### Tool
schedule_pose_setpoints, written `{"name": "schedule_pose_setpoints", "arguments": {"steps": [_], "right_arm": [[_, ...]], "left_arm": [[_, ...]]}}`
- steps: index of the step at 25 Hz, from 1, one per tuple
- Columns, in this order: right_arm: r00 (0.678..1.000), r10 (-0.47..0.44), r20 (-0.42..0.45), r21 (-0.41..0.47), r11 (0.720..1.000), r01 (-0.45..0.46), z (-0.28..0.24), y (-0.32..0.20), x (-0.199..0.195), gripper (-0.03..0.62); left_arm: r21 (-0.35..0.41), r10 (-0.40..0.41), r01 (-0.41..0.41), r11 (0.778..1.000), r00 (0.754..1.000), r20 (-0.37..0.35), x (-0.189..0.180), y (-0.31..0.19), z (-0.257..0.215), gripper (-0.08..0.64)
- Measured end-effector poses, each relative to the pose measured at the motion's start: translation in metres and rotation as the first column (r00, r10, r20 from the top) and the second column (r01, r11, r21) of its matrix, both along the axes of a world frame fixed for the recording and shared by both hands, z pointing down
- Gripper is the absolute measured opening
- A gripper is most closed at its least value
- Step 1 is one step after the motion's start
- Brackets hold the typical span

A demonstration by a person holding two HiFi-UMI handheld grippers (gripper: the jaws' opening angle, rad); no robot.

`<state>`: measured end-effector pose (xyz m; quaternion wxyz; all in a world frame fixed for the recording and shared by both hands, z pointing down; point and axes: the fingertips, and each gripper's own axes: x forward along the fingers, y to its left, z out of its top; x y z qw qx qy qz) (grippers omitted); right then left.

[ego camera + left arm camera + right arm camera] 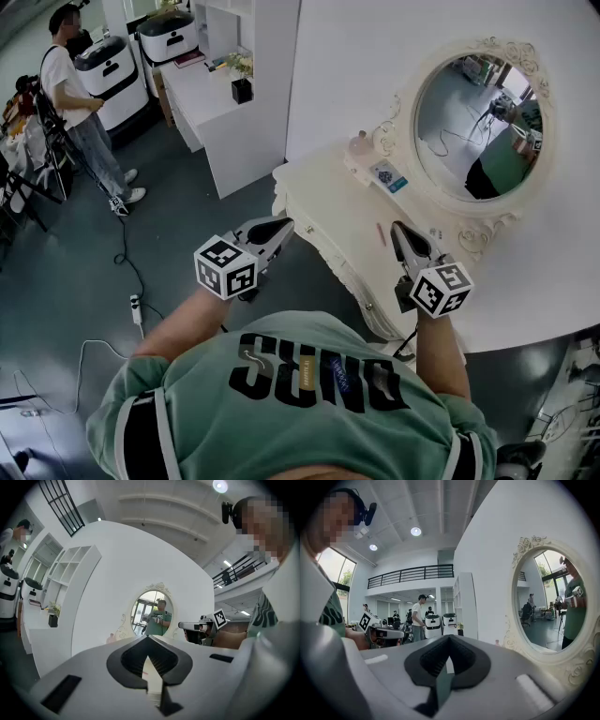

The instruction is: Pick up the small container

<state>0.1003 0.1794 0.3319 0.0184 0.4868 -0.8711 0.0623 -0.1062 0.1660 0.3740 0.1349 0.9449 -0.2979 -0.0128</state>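
A small pinkish container (360, 143) stands on the white dressing table (328, 202), just left of the oval mirror (478, 127). It also shows in the left gripper view as the container (111, 638), and faintly as the container (497, 642) beside the mirror frame. My left gripper (284, 225) hovers at the table's front left edge, jaws shut and empty. My right gripper (397, 229) hangs over the table's front, also shut with nothing in it. Both point toward the mirror, well short of the container.
A small patterned card (387, 175) and a thin pink stick (382, 233) lie on the table. A white counter with a potted plant (242, 89) stands at the back left. A person (80, 103) stands by white machines (169, 37). A power strip (136, 309) lies on the floor.
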Motion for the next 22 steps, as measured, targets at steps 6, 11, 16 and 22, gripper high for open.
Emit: {"name": "schedule_pose_setpoints", "arguments": {"steps": [6, 11, 16, 22], "right_arm": [[1.0, -0.009, 0.003, 0.002, 1.0, 0.009, -0.001, 0.002, 0.003, 0.008], [0.999, -0.036, 0.025, -0.006, 0.999, 0.037, -0.005, 0.006, 0.01, 0.008], [0.998, -0.046, 0.031, 0.002, 0.999, 0.046, -0.004, 0.014, 0.027, 0.009], [0.997, -0.072, 0.021, 0.008, 0.997, 0.071, -0.005, 0.021, 0.053, 0.009]], "left_arm": [[0.008, 0.002, -0.002, 1.0, 1.0, 0.007, 0.006, 0.001, -0.002, 0.003], [0.014, -0.012, 0.012, 1.0, 1.0, 0.007, 0.016, 0.005, -0.007, 0.003], [0.021, -0.028, 0.027, 0.999, 1.0, 0.012, 0.035, 0.016, -0.007, 0.003], [0.016, -0.061, 0.061, 0.998, 0.998, 0.003, 0.063, 0.027, -0.006, 0.004]]}}
